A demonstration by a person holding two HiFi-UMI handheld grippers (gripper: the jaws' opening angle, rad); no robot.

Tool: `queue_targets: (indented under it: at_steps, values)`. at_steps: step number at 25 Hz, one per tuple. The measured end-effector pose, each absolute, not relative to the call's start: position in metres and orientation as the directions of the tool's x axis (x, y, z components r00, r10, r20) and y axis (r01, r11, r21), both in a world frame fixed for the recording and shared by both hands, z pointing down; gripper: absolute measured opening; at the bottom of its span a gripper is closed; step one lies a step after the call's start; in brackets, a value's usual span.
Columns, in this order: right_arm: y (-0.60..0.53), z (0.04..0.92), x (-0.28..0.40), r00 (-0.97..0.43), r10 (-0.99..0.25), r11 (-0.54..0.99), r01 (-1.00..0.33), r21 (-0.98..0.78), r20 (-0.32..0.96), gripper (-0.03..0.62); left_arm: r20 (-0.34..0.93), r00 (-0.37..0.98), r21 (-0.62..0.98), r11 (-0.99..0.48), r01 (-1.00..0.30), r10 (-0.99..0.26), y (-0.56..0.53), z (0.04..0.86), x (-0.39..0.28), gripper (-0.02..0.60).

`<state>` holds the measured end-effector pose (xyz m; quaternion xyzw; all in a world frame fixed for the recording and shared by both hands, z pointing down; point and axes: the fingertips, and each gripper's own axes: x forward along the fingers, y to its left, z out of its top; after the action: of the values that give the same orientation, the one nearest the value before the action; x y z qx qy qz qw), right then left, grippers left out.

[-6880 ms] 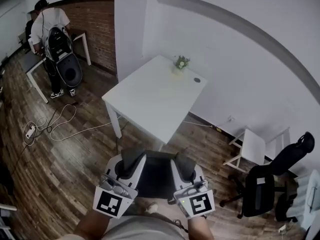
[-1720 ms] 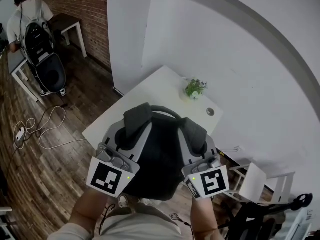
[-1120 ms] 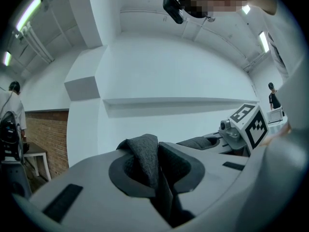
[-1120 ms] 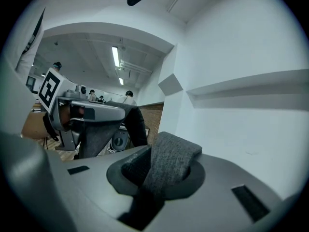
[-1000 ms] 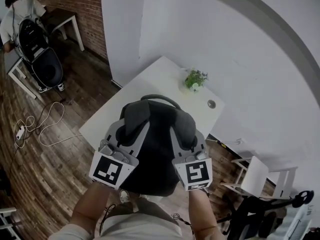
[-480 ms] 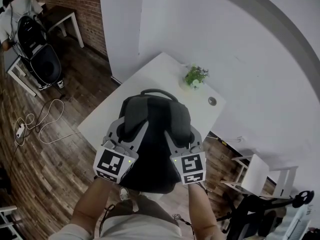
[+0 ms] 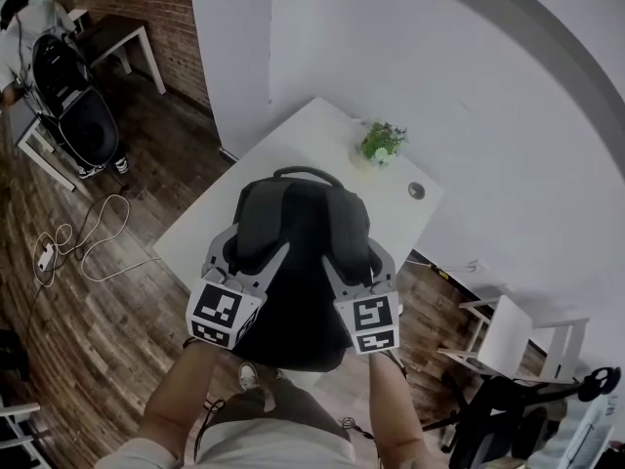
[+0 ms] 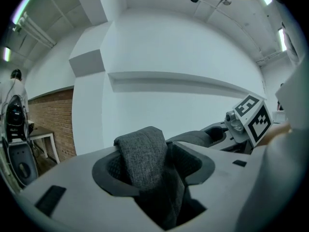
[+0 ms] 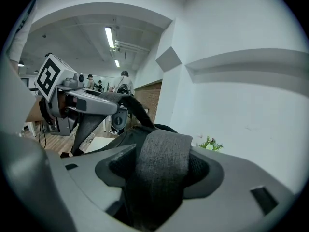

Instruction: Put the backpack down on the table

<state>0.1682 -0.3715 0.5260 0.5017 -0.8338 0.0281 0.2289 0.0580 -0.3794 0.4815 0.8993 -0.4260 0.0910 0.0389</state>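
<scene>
Backpack (image 7: pixel 298 262) looks set on the table (image 7: pixel 298 137), straps (image 9: pixel 161 153) freed by the just-spread left gripper (image 8: pixel 154 166) and right gripper (image 9: pixel 159 170), only withdrawal left

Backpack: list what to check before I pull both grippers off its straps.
1. Position of the backpack over the table: ok, it covers the table's near part.
2. Base fully supported: cannot tell, the near table edge is hidden under it.
3. Release by the left gripper: ok, its jaws have just been opening; the left strap lies loose between them.
4. Release by the right gripper: ok, its jaws have just been opening; the right strap lies loose between them.
5. Clearance from the potted plant: ok, it stands apart, beyond the backpack.
</scene>
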Motion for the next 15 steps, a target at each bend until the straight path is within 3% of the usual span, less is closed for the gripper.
queue_targets:
  at_steps: [2,15]
  values:
    - [-0.369,0.529,0.172,-0.385,-0.824,0.490,-0.853,0.180,0.415,0.258,0.215,0.608,-0.025,-0.627,-0.779,-0.764,-0.379,0.487,0.056,0.277]
    - [-0.346,0.529,0.191,-0.311,-0.855,0.411,-0.895,0.175,0.416,0.262,0.220,0.586,-0.048,-0.609,-0.792,-0.780,-0.357,0.490,0.035,0.285]
